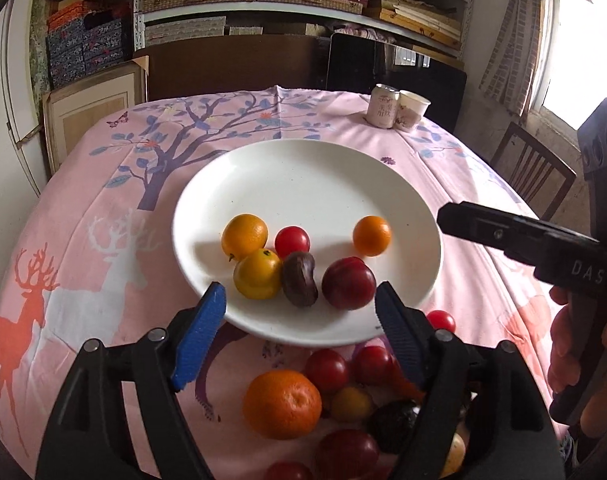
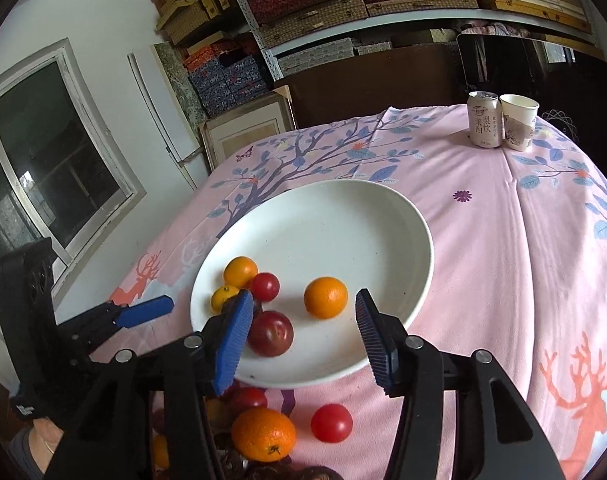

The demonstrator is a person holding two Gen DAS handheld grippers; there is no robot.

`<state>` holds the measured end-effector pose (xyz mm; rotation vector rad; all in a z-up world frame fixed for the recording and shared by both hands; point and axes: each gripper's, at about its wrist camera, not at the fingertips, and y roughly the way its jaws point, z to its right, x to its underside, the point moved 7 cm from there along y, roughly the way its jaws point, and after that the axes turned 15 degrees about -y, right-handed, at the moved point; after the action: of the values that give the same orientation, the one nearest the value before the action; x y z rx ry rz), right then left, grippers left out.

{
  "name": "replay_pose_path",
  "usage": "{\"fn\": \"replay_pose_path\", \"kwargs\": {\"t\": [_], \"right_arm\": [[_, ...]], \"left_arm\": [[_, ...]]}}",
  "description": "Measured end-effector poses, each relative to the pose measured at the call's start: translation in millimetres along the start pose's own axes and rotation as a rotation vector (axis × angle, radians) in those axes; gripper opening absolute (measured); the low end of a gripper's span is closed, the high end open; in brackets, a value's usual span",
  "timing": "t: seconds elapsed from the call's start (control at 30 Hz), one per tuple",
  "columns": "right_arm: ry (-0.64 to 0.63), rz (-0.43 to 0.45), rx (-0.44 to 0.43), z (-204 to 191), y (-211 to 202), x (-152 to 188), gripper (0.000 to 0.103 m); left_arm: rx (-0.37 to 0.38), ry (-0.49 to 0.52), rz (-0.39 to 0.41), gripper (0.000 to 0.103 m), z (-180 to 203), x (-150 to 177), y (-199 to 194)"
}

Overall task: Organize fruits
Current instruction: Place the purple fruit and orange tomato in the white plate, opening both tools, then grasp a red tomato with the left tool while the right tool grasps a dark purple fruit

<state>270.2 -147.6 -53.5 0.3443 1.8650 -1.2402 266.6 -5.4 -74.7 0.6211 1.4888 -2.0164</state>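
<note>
Pink tablecloth (image 1: pixel 103 216) printed with deer and a branching tree covers the table; shelves of stacked boxes fill the wall behind. Nearest the left wrist camera, at 6 o'clock below the plate, lies the unsorted pile: a large orange (image 1: pixel 281 404), several red round fruits (image 1: pixel 326 370), a small yellow one (image 1: pixel 351 404) and a dark one (image 1: pixel 391 420), crowded and touching. One red fruit (image 2: pixel 331 423) sits apart on the cloth, just beside the pile. Left gripper (image 1: pixel 301 308) hangs over the plate's near rim, blue pads spread wide, nothing between them. Right gripper (image 2: pixel 303 320) likewise stands parted over the near rim, empty; the dark red plum (image 2: pixel 270 333) shows just past its left pad, not gripped. White plate (image 1: pixel 303 168) holds six pieces in its near half: two oranges (image 1: pixel 244 236) and a red fruit (image 1: pixel 292 241) clustered at 9 o'clock with a dark purple fruit (image 1: pixel 299 279), the plum at 6, a lone orange (image 1: pixel 372 235) toward 3. Far half of the plate is bare. Handling judgement: all pieces are round, smooth-skinned and prone to roll on the glazed plate; the small red ones look soft and thin-skinned, so a light squeeze across the widest part seems right. The large orange is probably firmer and heavier and needs wide jaws across its equator. Pile fruits touch, so lifting one may set neighbours rolling. At 1 o'clock far off stand a drink can (image 1: pixel 383 106) and a paper cup (image 1: pixel 413 110), touching.
</note>
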Motion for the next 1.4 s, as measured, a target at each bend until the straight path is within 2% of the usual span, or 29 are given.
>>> {"fn": "replay_pose_path", "kwargs": {"t": [0.1, 0.23, 0.4, 0.47, 0.5, 0.53, 0.63, 0.73, 0.87, 0.97, 1.13, 1.27, 1.4], "right_arm": [[-0.004, 0.02, -0.02, -9.5, -25.4, 19.9, 0.054], [-0.036, 0.045, 0.017, -15.4, -58.8, 58.9, 0.054], [-0.023, 0.053, 0.024, -17.6, -79.2, 105.1, 0.054], [-0.033, 0.052, 0.052, -16.1, -79.8, 114.7, 0.054], [-0.033, 0.048, 0.059, -14.8, -78.3, 117.5, 0.054], [-0.033, 0.051, 0.063, -14.1, -77.8, 119.2, 0.054], [-0.036, 0.063, 0.082, -11.7, -76.6, 121.5, 0.054], [-0.05, 0.059, 0.086, -13.8, -74.0, 123.1, 0.054], [-0.054, 0.074, 0.068, -14.7, -76.4, 123.1, 0.054], [-0.054, 0.08, 0.057, -15.0, -78.0, 123.5, 0.054], [-0.105, -0.019, 0.054, -29.9, -66.1, 134.6, 0.05], [-0.193, -0.046, 0.066, -51.2, -62.5, 140.1, 0.049], [-0.174, -0.149, 0.076, -50.1, -44.6, 143.7, 0.048]], "left_arm": [[0.044, 0.032, 0.012, 0.075, 5.0, 22.9, -32.0], [0.063, 0.142, -0.004, 0.075, 14.9, 78.1, -61.6], [0.038, 0.206, -0.042, 0.075, 10.8, 135.3, -72.0], [0.044, 0.192, -0.063, 0.065, 8.0, 147.2, -70.2], [0.04, 0.186, -0.081, 0.056, 6.9, 152.1, -67.4], [0.035, 0.178, -0.095, 0.051, 5.1, 156.4, -65.0], [0.032, 0.175, -0.107, 0.043, 4.9, 165.3, -62.0], [0.007, 0.186, -0.088, 0.042, 6.6, 166.0, -57.9], [0.013, 0.164, -0.086, 0.04, 8.9, 163.5, -51.3], [0.018, 0.164, -0.075, 0.033, 12.0, 162.5, -52.8], [0.045, 0.177, -0.046, 0.032, 19.3, 161.7, -67.5], [0.05, 0.178, -0.035, 0.032, 19.4, 159.5, -76.4], [0.056, 0.163, -0.026, 0.032, 17.1, 157.4, -81.1]]}}
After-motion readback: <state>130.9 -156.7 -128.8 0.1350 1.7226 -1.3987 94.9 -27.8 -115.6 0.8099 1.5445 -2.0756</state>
